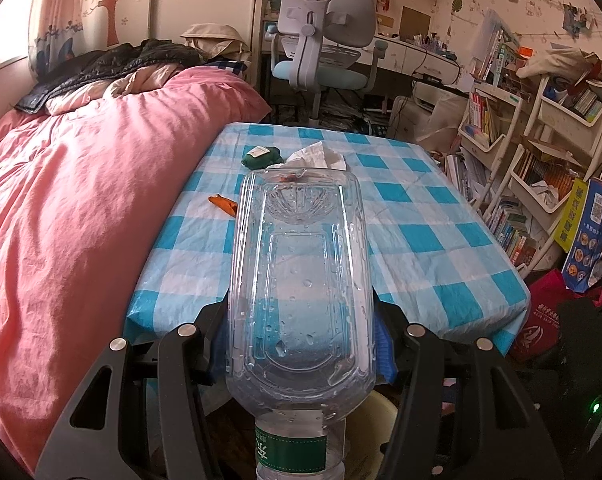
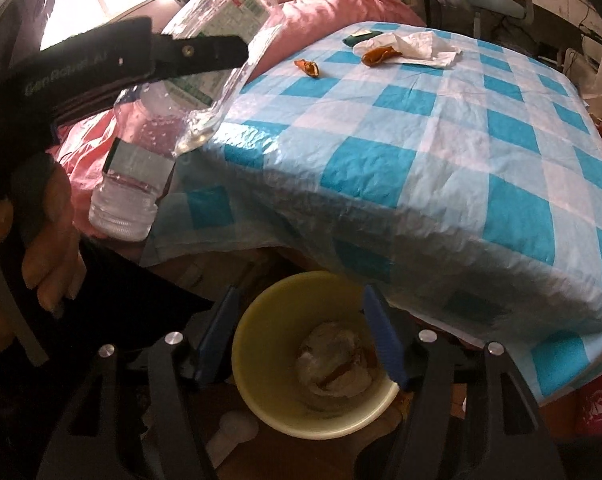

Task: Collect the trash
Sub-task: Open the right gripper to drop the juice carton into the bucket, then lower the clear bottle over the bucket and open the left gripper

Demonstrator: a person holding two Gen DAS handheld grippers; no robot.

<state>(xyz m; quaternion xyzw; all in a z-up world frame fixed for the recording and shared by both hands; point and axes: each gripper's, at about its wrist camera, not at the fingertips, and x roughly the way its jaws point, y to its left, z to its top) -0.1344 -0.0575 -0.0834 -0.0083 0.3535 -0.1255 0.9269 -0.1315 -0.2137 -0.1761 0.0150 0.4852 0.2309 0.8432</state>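
**Clerk:** Item one, the thing in hand?

**Operator:** Clear, square-shouldered plastic water bottle with a green label band (image 1: 301, 288), nearly empty, droplets inside. I judged it light and thin-walled, likely to buckle under a hard squeeze and a little slick. It hung neck-down off the near edge of the table under the blue-and-white checked plastic cloth (image 1: 421, 216). Best hold, I reckoned, was across the flat sides of the body, where I had it.

**Clerk:** Left gripper (image 1: 301, 320)?

**Operator:** Roughly half open, both pads pressed on the bottle's sides. Held firm, by the look of it.

**Clerk:** Right gripper (image 2: 301, 340)?

**Operator:** Jaws apart, nothing between the blue pads (image 2: 383, 340). It looked down over the pale yellow round plastic bin (image 2: 261, 400) on the floor below the table edge, touching nothing that I could see. The bin already held a crumpled whitish wad.

**Clerk:** Items outstanding on the table?

**Operator:** Crumpled white paper tissue (image 2: 421, 50), soft and weightless, pinch anywhere. Two curled orange-brown peel scraps, one on the tissue (image 2: 379, 55) and one just beside it (image 2: 307, 67), limp and small, so take them low and flat. One dark green wrapper with a pale label (image 1: 261, 157), near the far edge

**Clerk:** Bottle relative to the bin?

**Operator:** Above and to its left in the right wrist view, not yet over the mouth, as I judged it
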